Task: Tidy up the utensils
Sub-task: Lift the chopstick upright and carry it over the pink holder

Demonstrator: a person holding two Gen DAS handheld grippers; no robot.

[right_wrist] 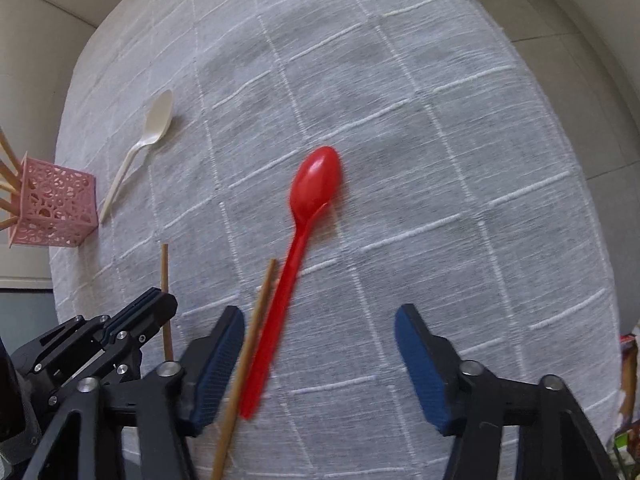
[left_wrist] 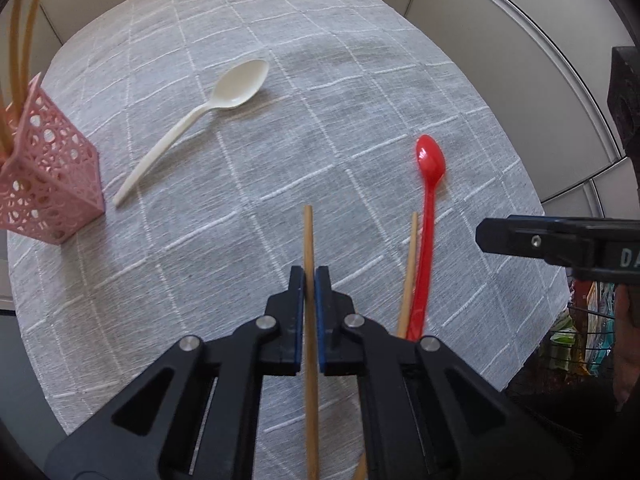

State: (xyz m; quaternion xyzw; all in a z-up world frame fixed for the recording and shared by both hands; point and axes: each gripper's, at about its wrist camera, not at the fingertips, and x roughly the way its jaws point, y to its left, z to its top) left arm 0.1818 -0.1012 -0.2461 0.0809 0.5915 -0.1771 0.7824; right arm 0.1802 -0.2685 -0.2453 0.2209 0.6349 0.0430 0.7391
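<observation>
My left gripper (left_wrist: 309, 280) is shut on a wooden chopstick (left_wrist: 307, 232), which sticks out past the fingertips over the grey checked tablecloth. A second chopstick (left_wrist: 410, 264) lies beside a red plastic spoon (left_wrist: 430, 184) to the right. In the right wrist view my right gripper (right_wrist: 320, 320) stands open. The red spoon's (right_wrist: 316, 184) handle and that second chopstick (right_wrist: 260, 304) lie between its fingers, close to the left pad and far from the right one. The left gripper (right_wrist: 152, 308) with its chopstick (right_wrist: 165, 272) shows at lower left.
A white plastic spoon (left_wrist: 208, 116) lies on the cloth (right_wrist: 440, 160) near a pink lattice holder (left_wrist: 44, 176) at the left edge, with several chopsticks (left_wrist: 24, 40) standing in it. The right gripper (left_wrist: 486, 236) shows at right. Colourful packets (left_wrist: 580, 340) sit beyond the table's right edge.
</observation>
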